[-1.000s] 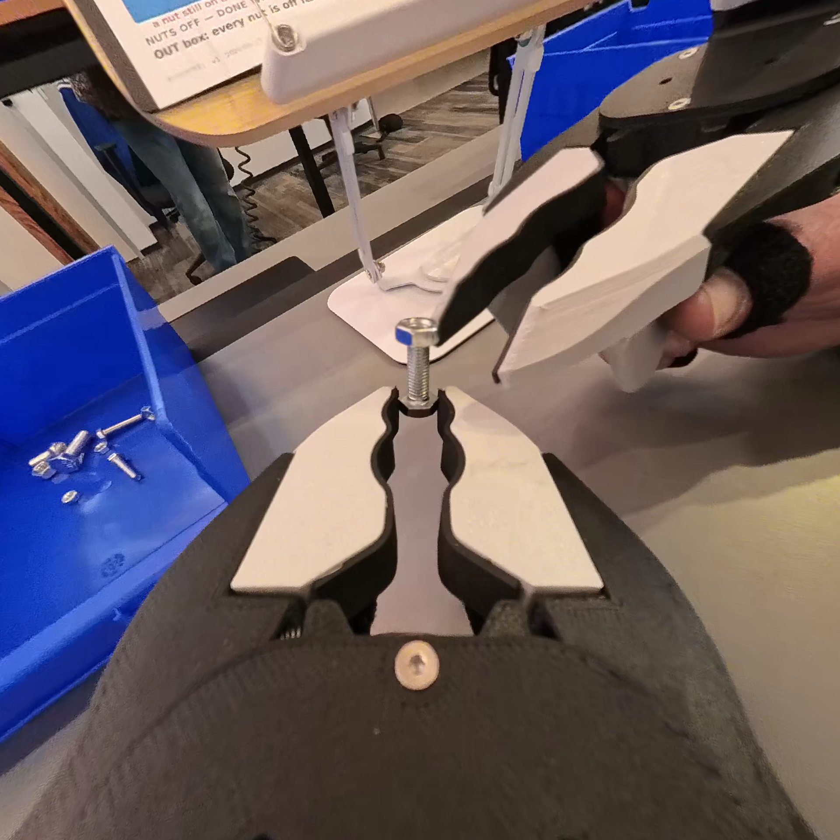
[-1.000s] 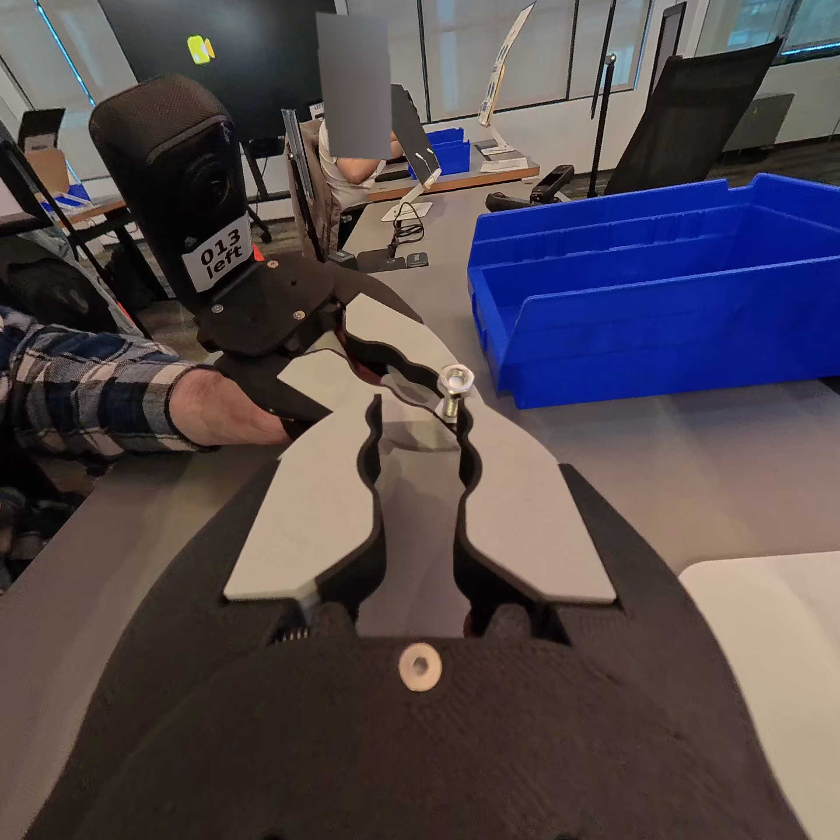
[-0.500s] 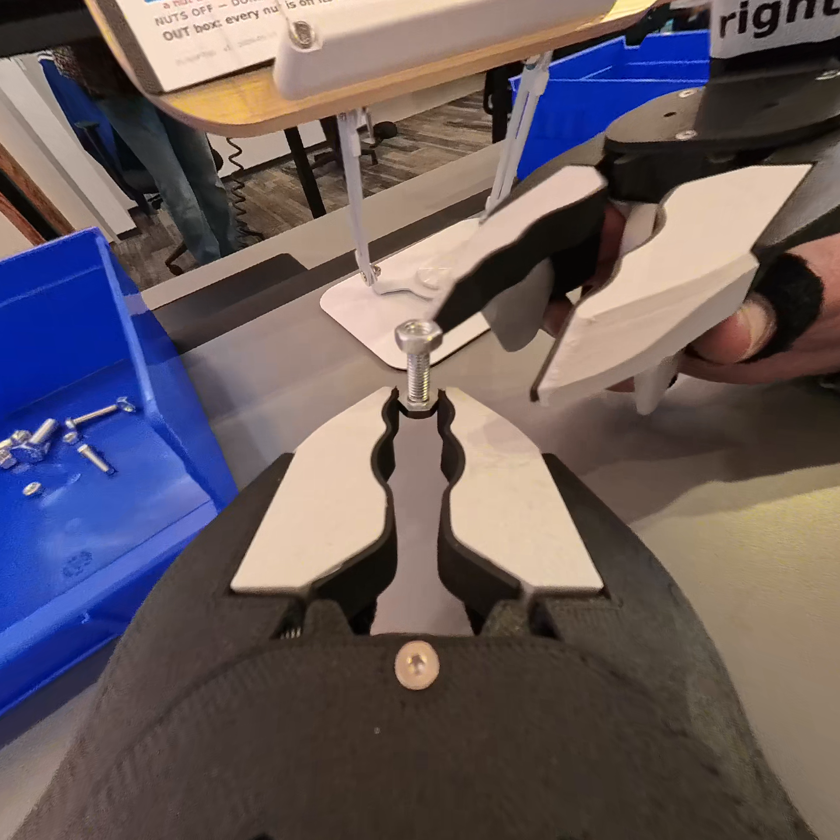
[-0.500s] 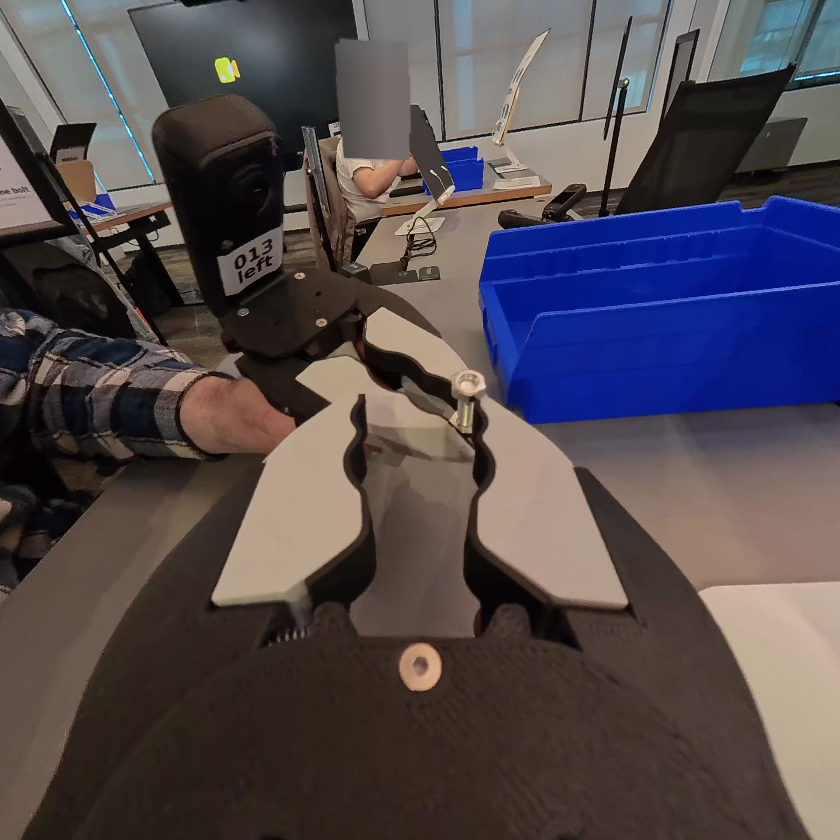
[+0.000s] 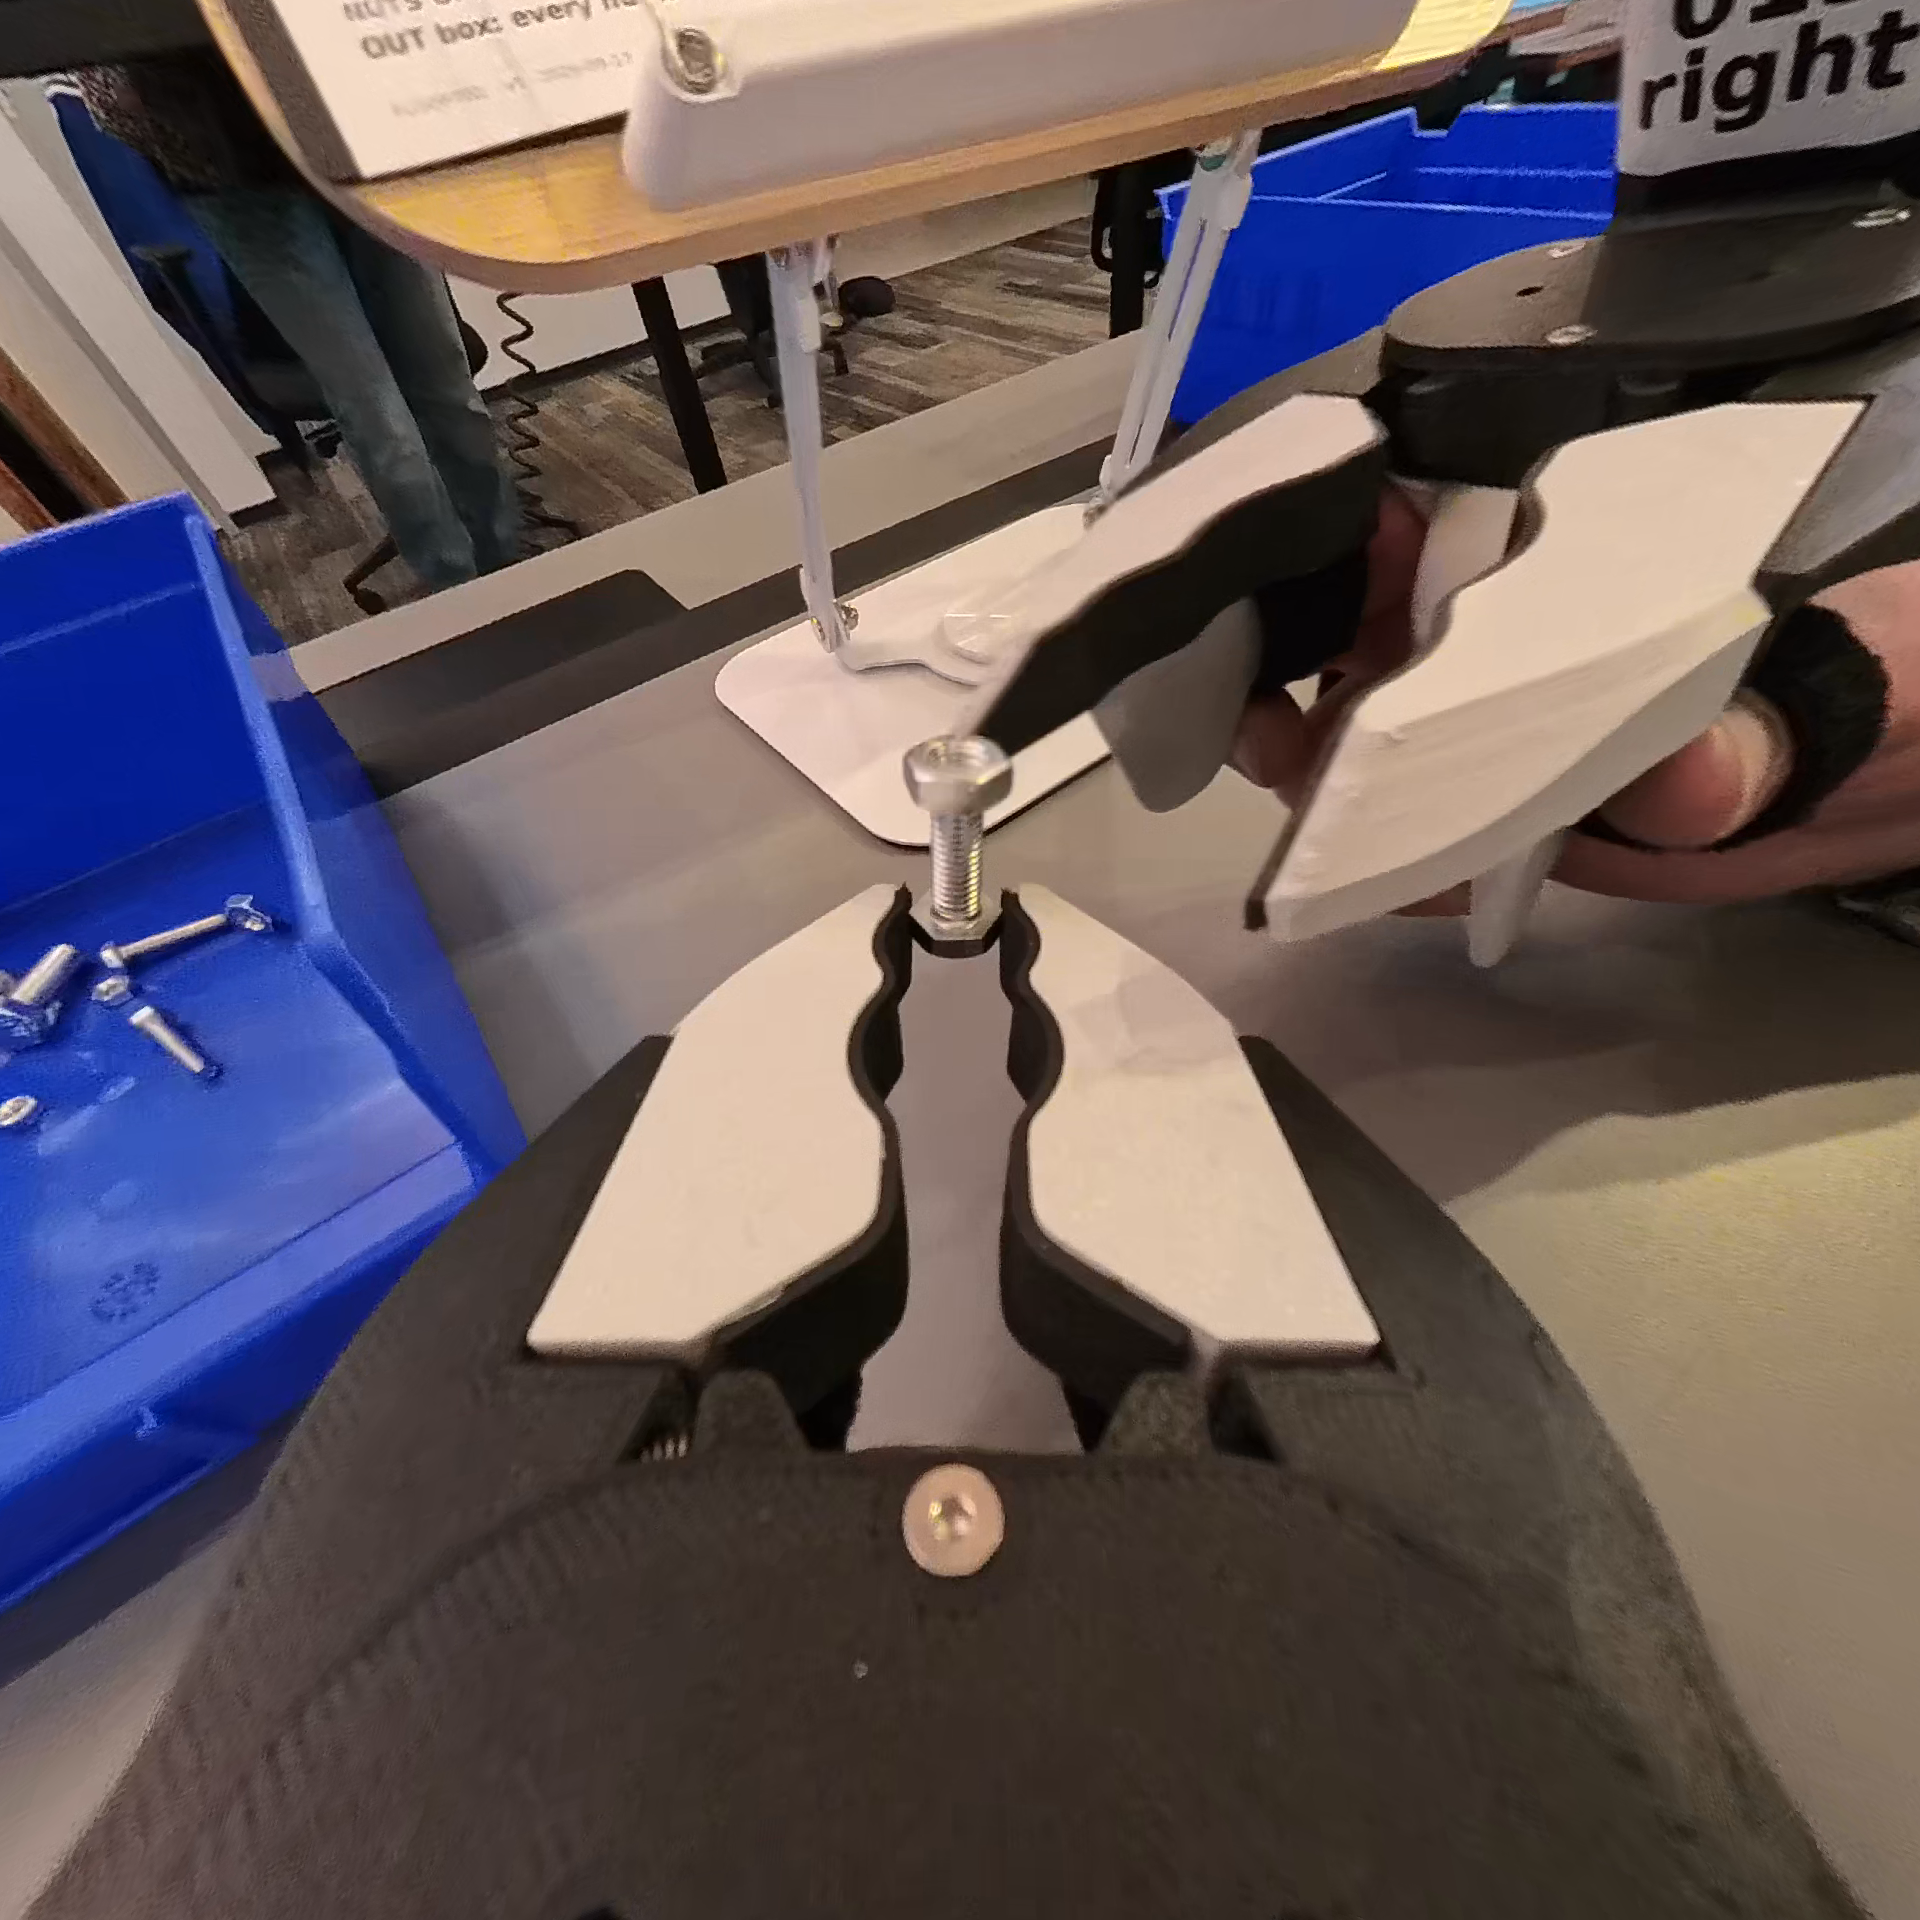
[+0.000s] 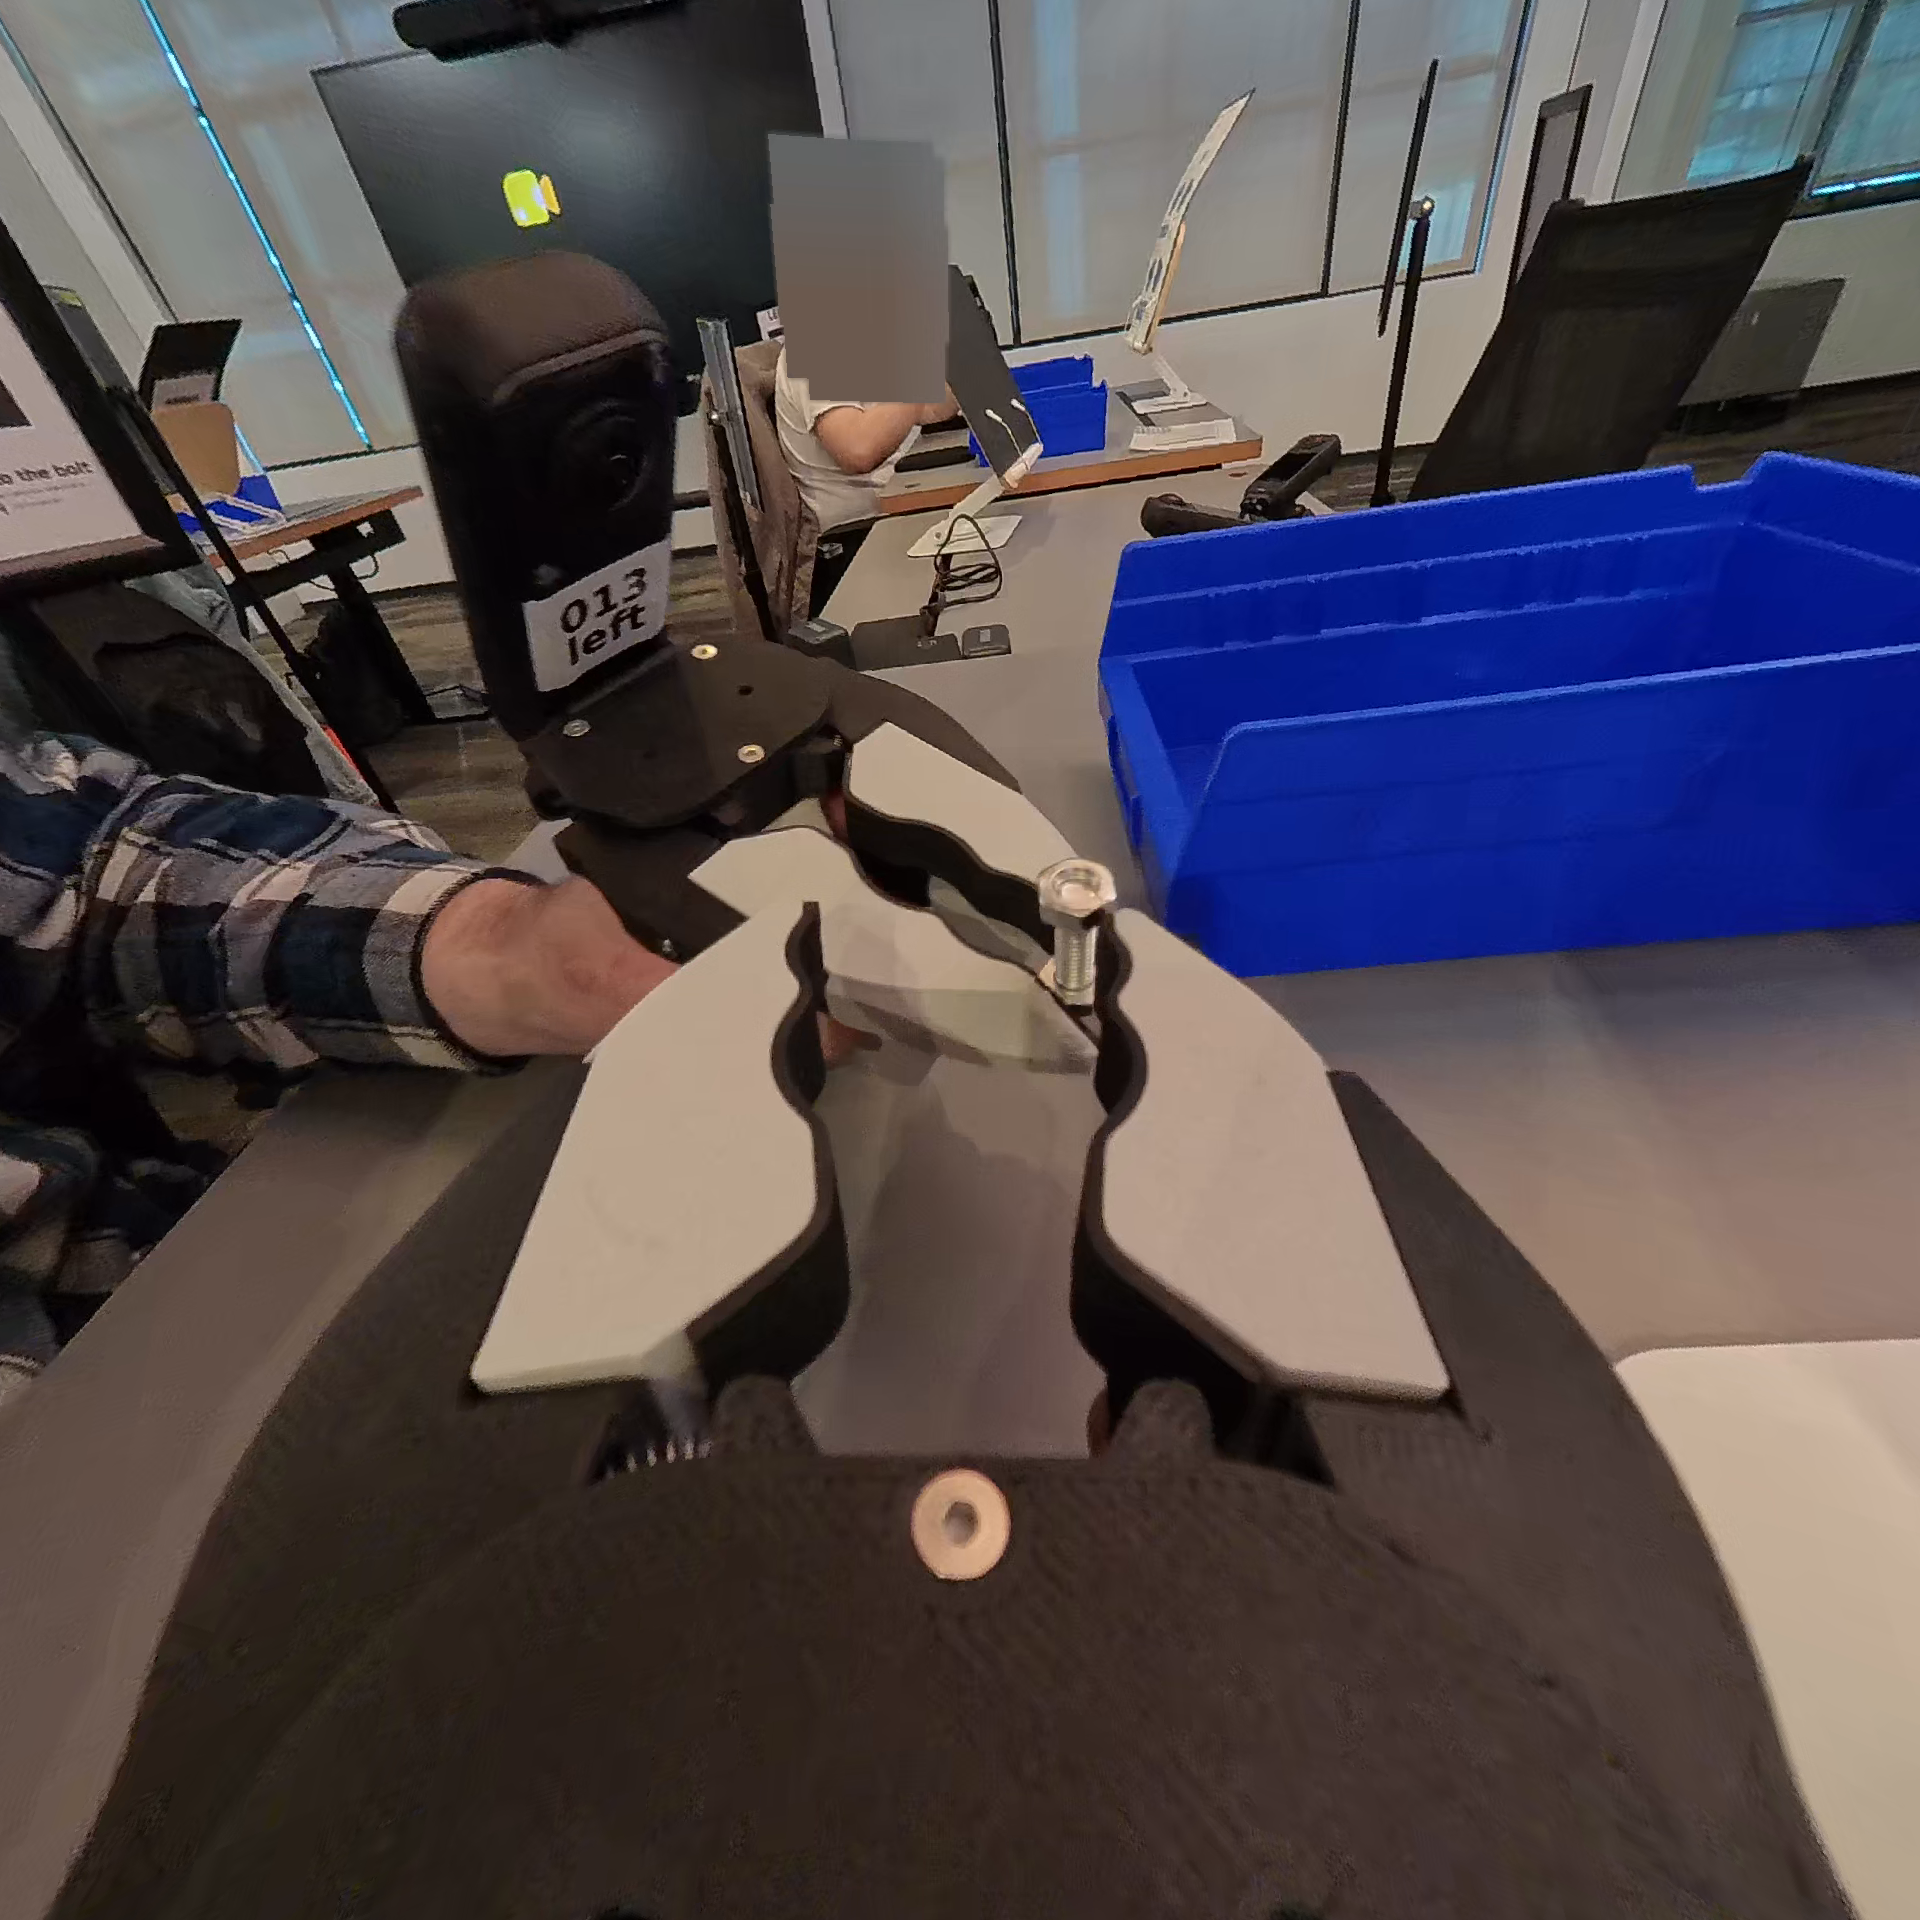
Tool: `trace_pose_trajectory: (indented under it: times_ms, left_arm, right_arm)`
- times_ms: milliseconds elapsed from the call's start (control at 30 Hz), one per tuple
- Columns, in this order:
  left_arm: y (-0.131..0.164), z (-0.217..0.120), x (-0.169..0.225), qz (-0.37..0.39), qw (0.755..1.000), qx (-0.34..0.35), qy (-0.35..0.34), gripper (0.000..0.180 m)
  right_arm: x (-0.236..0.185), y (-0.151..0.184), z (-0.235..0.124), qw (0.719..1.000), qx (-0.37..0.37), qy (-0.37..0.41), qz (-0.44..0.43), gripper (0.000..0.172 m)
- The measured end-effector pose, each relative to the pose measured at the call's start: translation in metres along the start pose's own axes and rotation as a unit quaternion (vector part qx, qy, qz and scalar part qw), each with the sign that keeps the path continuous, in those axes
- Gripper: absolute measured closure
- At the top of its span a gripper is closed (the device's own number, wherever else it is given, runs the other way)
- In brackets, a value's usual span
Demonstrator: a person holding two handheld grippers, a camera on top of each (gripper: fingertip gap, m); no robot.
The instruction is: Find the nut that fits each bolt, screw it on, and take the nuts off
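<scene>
Left wrist view, items by size. Grey tabletop (image 5: 1558, 1195). Blue plastic bin (image 5: 208, 1091) at left, with loose silver bolts and nuts (image 5: 156, 997). Right gripper (image 5: 1122, 821): jaws now spread wide, having widened over the past second, gripping nothing. Left gripper (image 5: 958, 914): fingers clamped on the hex head of an upright silver threaded bolt (image 5: 956, 862). Silver hex nut (image 5: 956, 774): seated on the bolt's upper end, released. Judgement: nut is started; either re-grip to turn or begin removal.

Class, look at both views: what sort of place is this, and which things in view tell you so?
Probably an open office or lab used as a workspace: grey desks, a large dark wall screen, a black mesh chair, and blue parts bins.
</scene>
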State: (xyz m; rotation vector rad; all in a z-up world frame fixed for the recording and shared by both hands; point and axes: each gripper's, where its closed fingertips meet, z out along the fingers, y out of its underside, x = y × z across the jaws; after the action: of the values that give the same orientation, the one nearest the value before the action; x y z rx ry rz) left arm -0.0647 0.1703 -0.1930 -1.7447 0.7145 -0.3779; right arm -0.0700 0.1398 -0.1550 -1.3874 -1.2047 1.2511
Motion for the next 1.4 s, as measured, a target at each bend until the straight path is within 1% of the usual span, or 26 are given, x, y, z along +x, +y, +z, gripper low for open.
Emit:
trace_pose_trajectory:
  times_ms: [67, 133, 300, 467, 633, 867, 933, 967, 1000, 1067, 1133, 1300, 1400]
  left_arm:
    - [0.001, -0.001, -0.003, -0.014, 1.000, 0.002, 0.001, 0.165]
    - [0.001, -0.001, -0.005, -0.023, 1.000, 0.003, 0.002, 0.165]
    - [0.000, 0.000, -0.001, -0.030, 0.999, 0.008, 0.016, 0.165]
    - [-0.011, 0.003, 0.015, -0.076, 0.993, 0.043, 0.076, 0.165]
    - [-0.017, 0.005, 0.021, -0.097, 0.989, 0.058, 0.097, 0.165]
    - [-0.019, 0.003, 0.013, -0.117, 0.987, 0.065, 0.090, 0.165]
    - [-0.018, 0.001, 0.007, -0.122, 0.987, 0.067, 0.083, 0.165]
    - [-0.018, 0.001, 0.005, -0.125, 0.987, 0.068, 0.080, 0.165]
    - [-0.019, 0.000, 0.004, -0.128, 0.986, 0.069, 0.080, 0.165]
    - [-0.018, 0.001, 0.004, -0.128, 0.986, 0.066, 0.081, 0.165]
    - [-0.017, 0.002, 0.007, -0.125, 0.987, 0.062, 0.085, 0.165]
    - [-0.017, 0.006, 0.013, -0.116, 0.988, 0.053, 0.089, 0.165]
    - [-0.015, 0.008, 0.013, -0.117, 0.988, 0.047, 0.088, 0.165]
  right_arm:
    - [-0.003, -0.002, -0.002, 1.000, 0.006, -0.010, -0.004, 0.131]
    - [0.000, -0.001, -0.003, 1.000, 0.003, -0.003, 0.001, 0.131]
    - [0.010, -0.005, -0.002, 1.000, 0.016, 0.020, 0.007, 0.109]
    - [0.006, -0.012, 0.005, 0.999, 0.043, 0.004, 0.002, 0.095]
    - [-0.002, -0.014, 0.011, 0.999, 0.049, -0.024, -0.003, 0.097]
    - [-0.006, -0.014, 0.008, 0.998, 0.049, -0.025, -0.006, 0.096]
    - [-0.007, -0.016, 0.004, 0.998, 0.055, -0.028, -0.008, 0.104]
    - [-0.010, -0.017, 0.001, 0.998, 0.060, -0.034, -0.014, 0.117]
    - [-0.012, -0.018, -0.002, 0.997, 0.063, -0.040, -0.018, 0.124]
    - [-0.006, -0.019, -0.002, 0.997, 0.066, -0.029, -0.013, 0.117]
    - [0.001, -0.019, -0.001, 0.998, 0.069, -0.015, -0.002, 0.105]
    - [0.004, -0.016, 0.006, 0.998, 0.059, -0.017, 0.002, 0.099]
    - [0.000, -0.012, 0.008, 0.998, 0.051, -0.029, 0.006, 0.101]
